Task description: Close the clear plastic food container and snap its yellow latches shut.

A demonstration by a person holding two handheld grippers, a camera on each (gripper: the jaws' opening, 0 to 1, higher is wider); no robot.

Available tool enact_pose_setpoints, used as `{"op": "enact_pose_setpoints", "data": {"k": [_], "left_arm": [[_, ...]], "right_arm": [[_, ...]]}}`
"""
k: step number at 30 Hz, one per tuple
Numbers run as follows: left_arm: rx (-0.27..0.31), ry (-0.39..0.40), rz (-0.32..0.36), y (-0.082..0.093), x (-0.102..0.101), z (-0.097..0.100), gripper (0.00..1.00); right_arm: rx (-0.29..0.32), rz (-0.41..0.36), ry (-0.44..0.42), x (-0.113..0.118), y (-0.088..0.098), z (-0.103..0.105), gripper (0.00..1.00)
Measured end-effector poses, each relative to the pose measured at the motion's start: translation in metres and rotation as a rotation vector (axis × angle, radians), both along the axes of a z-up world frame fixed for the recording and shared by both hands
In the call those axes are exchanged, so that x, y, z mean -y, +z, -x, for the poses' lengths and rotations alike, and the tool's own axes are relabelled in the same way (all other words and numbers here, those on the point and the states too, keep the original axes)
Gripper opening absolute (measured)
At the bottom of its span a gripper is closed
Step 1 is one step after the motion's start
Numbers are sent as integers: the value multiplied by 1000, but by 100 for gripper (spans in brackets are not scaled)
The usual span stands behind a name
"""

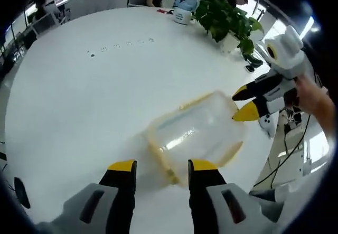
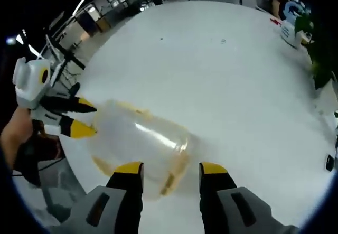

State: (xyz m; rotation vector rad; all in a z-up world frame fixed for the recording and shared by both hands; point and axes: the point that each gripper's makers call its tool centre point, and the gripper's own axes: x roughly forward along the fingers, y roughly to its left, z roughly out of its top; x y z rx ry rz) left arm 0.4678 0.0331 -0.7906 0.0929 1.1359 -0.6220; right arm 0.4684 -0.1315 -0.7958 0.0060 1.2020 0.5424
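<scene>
In the left gripper view, the left claw gapes empty, jaws flanking the near yellow-rimmed end of the clear container on the white desk. The right claw, parted, meets its far right end.

In the right gripper view, the right claw stands open just before the container; its long axis runs left, toward the left claw.

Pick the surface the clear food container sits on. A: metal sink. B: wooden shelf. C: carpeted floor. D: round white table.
D: the clear food container rests on the round white table, between the left tongs and right tongs.
</scene>
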Motion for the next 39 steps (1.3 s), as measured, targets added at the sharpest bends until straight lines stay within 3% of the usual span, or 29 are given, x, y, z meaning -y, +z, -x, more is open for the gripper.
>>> {"op": "enact_pose_setpoints", "data": {"k": [13,18,25,32,33,34,35,39], "left_arm": [[-30,41,38,-2,7,2,38],[-36,29,51,-1,13,3,31],[-43,28,64,-2,14,4,29],[-12,6,68,-2,15,5,27],[-14,12,72,-2,16,5,27],[-14,13,72,-2,16,5,26],[-16,13,74,-3,16,5,26],[-57,4,104,-4,20,4,23]], "right_arm": [[-37,-42,-51,-2,-2,1,40],[-59,-78,-65,-7,-3,4,37],[-55,-70,-53,-8,-4,5,37],[-43,-73,-48,-10,-4,6,35],[-43,-72,-50,-10,-4,6,35],[-4,-72,-23,-9,-3,-1,33],[-32,-69,-42,-10,0,3,33],[-34,-57,-46,-12,-3,1,32]]}}
